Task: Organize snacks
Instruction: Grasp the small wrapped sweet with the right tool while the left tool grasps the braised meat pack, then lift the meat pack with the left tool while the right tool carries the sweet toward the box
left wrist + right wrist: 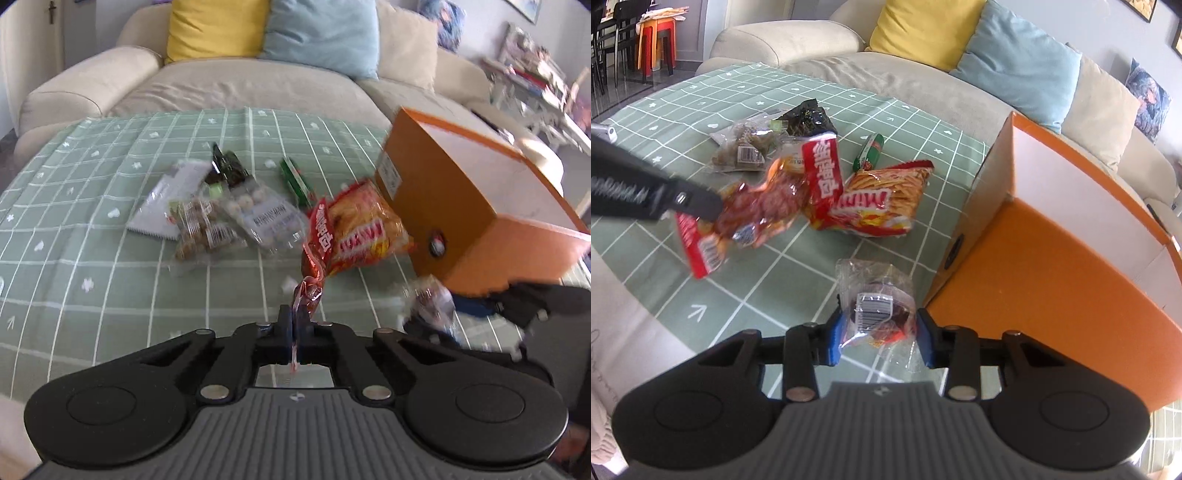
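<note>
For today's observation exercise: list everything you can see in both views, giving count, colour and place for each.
Orange box: one, white inside, right on the table.
Tablecloth: one, green checked.
Chips bag: one, red-yellow, beside the box.
Green stick pack: one, mid-table.
Dark packet: one, far pile.
Clear snack bags: about two, far pile.
White packet: one, far pile.
Sofa: one, beige, behind.
Cushions: yellow, blue, beige.
Red snack bag: one, lifted.
Clear wrapped snack: one, gripped.
Left gripper: shut on the red bag's corner.
Right gripper: blue fingers clamp the wrapped snack.
</note>
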Motion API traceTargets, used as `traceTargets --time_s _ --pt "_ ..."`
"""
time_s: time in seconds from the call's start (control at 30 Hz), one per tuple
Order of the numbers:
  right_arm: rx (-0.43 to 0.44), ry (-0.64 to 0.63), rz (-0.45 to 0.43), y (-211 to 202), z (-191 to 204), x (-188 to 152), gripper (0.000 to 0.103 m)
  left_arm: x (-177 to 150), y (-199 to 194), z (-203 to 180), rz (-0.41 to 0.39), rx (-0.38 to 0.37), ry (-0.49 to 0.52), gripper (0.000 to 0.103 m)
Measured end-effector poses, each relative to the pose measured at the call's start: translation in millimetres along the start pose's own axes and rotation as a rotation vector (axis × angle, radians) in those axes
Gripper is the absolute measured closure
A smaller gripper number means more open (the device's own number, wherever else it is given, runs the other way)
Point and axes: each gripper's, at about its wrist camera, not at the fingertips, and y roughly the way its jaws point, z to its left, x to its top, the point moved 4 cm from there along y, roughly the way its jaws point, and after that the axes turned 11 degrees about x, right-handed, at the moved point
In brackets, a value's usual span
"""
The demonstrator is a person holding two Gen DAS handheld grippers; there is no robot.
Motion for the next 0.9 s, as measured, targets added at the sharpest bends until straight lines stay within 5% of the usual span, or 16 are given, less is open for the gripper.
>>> traceTargets --time_s 0.3,0.43,0.57,0.67,0.9 --pt "0.073 0.062 0.014 -17.0 -5.4 -14.7 0.066 -27.6 -18.9 -12.4 0.080 -0.100 0.045 0.098" --pt "0.095 0.105 0.021 -17.9 -8.9 -19.8 0.066 -27.5 -20.3 -24.3 0.035 -0.125 0.111 0.071" --pt "0.114 0.119 0.031 -18.1 -9.7 -24.6 0.066 -24.5 -12.9 -31.9 0.041 -0.145 0.136 0.061" --pt "0.110 0.116 0.031 -19.5 -10.8 -26.2 0.066 -23.3 -5.7 -34.6 0.067 -0.093 0.126 0.036" --pt "0.109 0.137 0.025 -20.2 -17.0 -27.8 0.066 -22.5 19.1 -31.4 0.237 -0.039 -0.103 0.024"
